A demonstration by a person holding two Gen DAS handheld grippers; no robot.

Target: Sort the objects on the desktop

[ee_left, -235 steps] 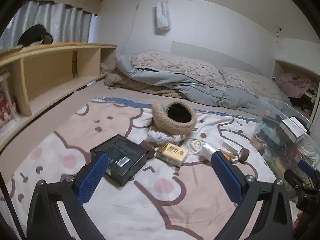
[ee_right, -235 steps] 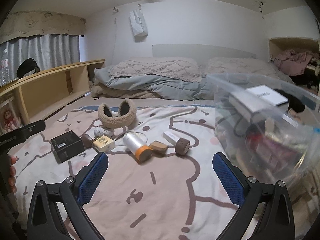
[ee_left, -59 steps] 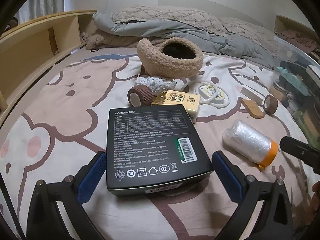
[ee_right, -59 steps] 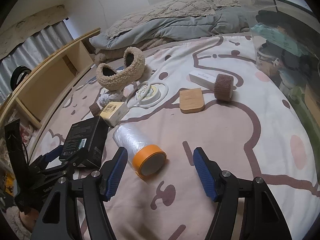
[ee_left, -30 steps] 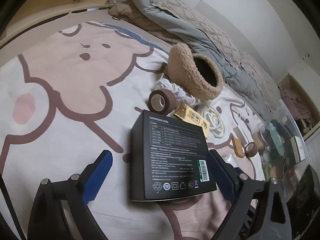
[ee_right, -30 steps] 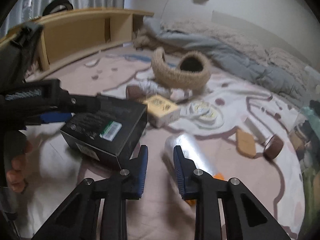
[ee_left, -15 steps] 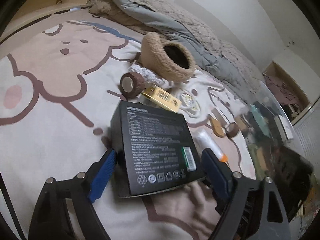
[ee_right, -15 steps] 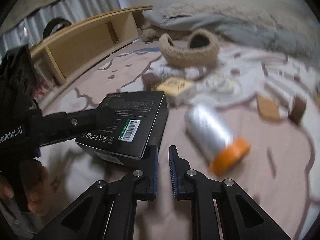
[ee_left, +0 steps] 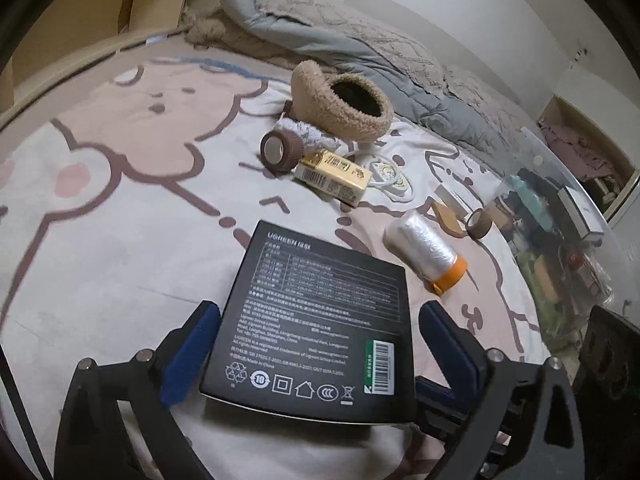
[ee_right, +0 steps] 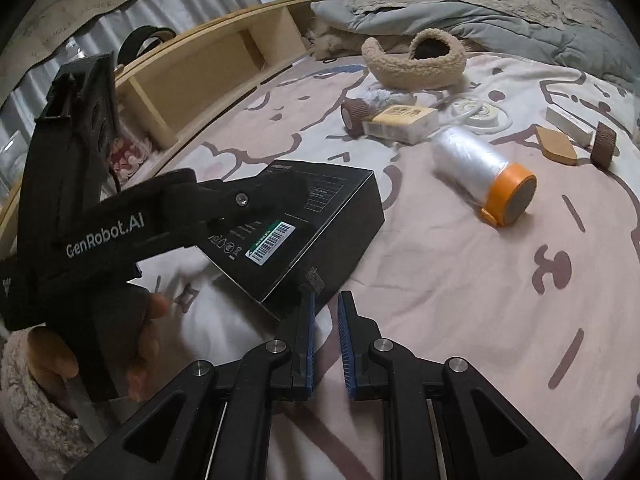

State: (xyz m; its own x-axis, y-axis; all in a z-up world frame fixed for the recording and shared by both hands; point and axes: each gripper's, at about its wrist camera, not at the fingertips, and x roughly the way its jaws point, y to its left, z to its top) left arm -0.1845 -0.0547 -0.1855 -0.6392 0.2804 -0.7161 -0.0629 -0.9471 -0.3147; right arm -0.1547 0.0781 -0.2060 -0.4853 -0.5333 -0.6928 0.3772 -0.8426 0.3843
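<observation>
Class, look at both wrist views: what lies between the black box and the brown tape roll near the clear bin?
The plastic film roll, with its orange end, lies between the black box and the brown tape roll; the left wrist view shows it.

Taking the black box as landmark: it is lying nearest the camera on the bedsheet. Beyond it to the right, the film roll is lying on its side. Farther behind the box, the yellow carton is sitting, with the brown tape roll just left of the carton and the fleece earmuffs behind both.
</observation>
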